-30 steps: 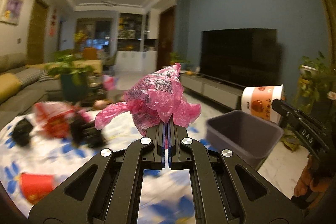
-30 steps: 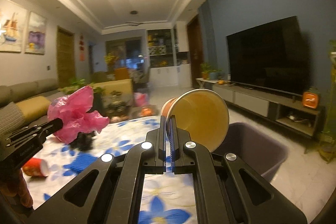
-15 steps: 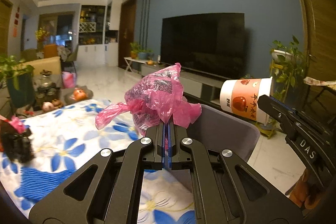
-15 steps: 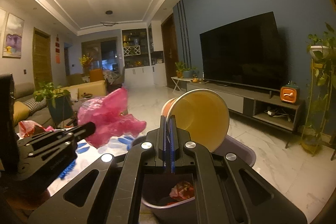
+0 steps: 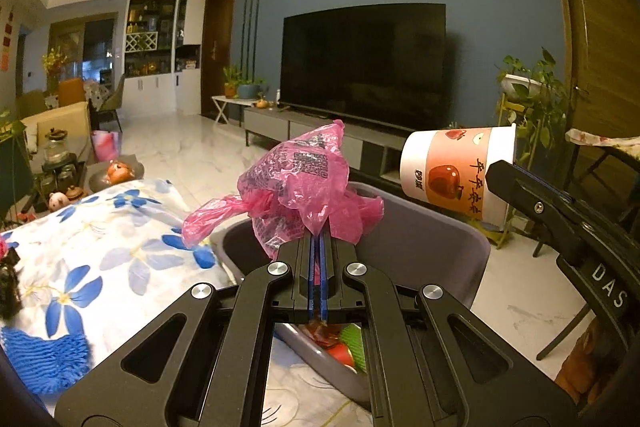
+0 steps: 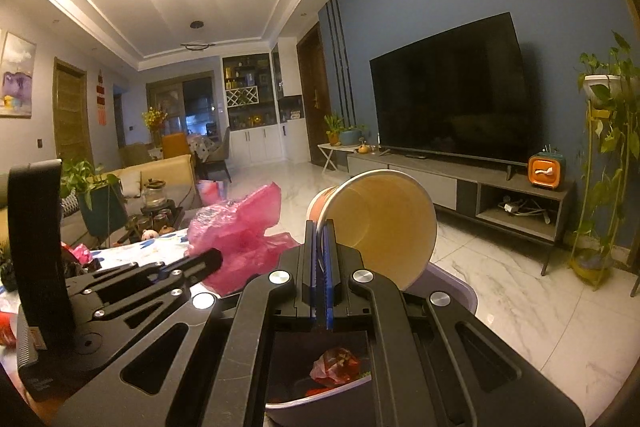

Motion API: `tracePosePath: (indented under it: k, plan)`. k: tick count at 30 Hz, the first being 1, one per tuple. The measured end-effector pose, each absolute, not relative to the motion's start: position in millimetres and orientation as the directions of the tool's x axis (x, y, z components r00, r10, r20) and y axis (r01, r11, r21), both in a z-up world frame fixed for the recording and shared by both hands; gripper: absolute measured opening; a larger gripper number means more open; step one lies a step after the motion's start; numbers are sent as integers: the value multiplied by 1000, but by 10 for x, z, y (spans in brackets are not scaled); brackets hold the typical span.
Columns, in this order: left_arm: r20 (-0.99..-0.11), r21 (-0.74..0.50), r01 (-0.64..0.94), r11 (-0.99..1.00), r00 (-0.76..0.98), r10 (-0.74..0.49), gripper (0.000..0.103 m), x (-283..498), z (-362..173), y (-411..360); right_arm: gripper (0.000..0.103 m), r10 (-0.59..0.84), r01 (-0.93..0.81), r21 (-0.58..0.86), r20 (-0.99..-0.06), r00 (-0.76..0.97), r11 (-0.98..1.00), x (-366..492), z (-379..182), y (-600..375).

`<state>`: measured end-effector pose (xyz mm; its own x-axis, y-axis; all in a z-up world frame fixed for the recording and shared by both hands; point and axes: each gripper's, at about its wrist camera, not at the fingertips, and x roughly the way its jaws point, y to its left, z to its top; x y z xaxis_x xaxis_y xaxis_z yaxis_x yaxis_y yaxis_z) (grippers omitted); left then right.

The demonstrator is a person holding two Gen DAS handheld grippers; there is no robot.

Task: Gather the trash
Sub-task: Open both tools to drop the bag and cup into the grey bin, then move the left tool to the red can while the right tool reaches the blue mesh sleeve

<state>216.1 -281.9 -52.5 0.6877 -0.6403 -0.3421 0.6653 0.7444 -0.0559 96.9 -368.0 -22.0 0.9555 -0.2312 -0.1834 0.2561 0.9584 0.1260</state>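
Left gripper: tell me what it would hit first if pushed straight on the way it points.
Probably the far wall of the grey bin. The left gripper, shut on the pink bag, points slightly downward over the bin's opening, though depth is hard to judge.

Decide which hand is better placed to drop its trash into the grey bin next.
Left, probably: its crumpled pink plastic bag hangs over the grey plastic bin; the right's paper cup sits nearer the far rim.

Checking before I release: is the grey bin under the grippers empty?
No. Through the right gripper, the grey bin already holds a crumpled red wrapper at its bottom.
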Motion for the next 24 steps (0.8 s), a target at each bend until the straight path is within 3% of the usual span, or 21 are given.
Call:
tracePosePath:
  k: [7, 12, 18, 21, 23, 24]
  plan:
    - [-352, -45, 677, 735, 677, -646, 5, 2200, -563, -2909, 4, -221, 250, 139, -196, 955, 958, 1034, -233, -3673]
    - [-341, -58, 628, 776, 718, -607, 48, 2246, -585, -2779, 4, -199, 234, 156, -209, 957, 960, 1104, -269, -3720]
    - [-272, -101, 508, 855, 813, -515, 76, 2172, -530, -2297, 5, -173, 213, 155, -236, 956, 965, 1242, -308, -3705]
    - [-262, -125, 430, 894, 855, -448, 80, 2098, -507, -1993, 17, -178, 216, 139, -243, 954, 966, 1282, -331, -3680]
    - [-269, -139, 387, 912, 871, -410, 81, 2046, -513, -1798, 44, -186, 223, 144, -236, 954, 964, 1267, -327, -3657]
    - [-274, -138, 357, 924, 882, -382, 82, 2009, -523, -1688, 47, -190, 226, 144, -227, 955, 963, 1240, -316, -3638]
